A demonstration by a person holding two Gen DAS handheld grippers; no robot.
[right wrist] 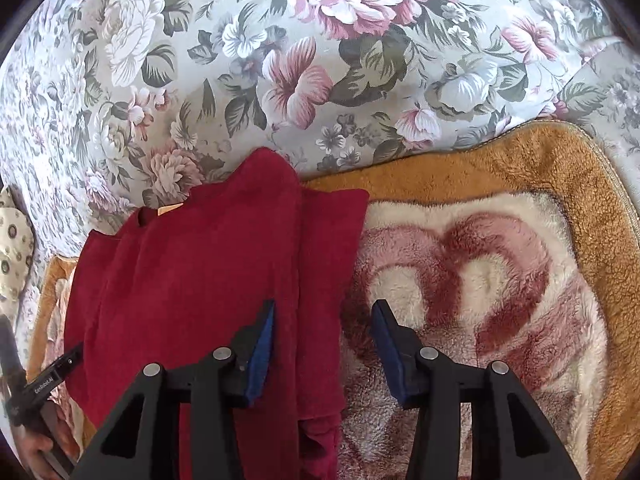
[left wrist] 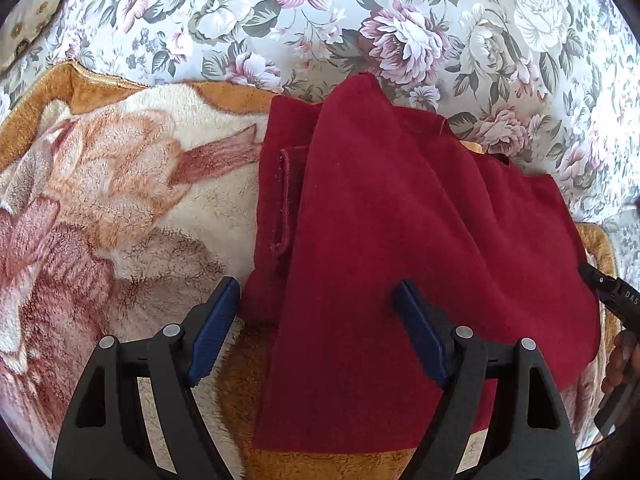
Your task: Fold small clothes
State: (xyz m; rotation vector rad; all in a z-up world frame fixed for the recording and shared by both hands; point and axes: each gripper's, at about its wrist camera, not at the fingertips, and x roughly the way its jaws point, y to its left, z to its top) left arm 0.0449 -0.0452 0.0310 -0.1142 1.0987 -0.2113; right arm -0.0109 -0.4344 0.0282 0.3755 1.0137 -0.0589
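Observation:
A dark red garment [left wrist: 400,220] lies partly folded on a fluffy blanket, with one side flap laid over its middle; it also shows in the right wrist view [right wrist: 200,280]. My left gripper [left wrist: 316,308] is open and empty, its jaws straddling the garment's near left edge just above the cloth. My right gripper [right wrist: 324,328] is open and empty over the garment's right edge, one finger above red cloth, the other above the blanket. The right gripper's body shows at the far right of the left view [left wrist: 616,300], the left gripper's at the far left of the right view [right wrist: 44,384].
The blanket [right wrist: 500,280] is cream and pink with a tan border. It lies on a floral-print sofa [left wrist: 320,20], whose back rises behind the garment. A patterned cream cushion [left wrist: 32,8] sits at the far left.

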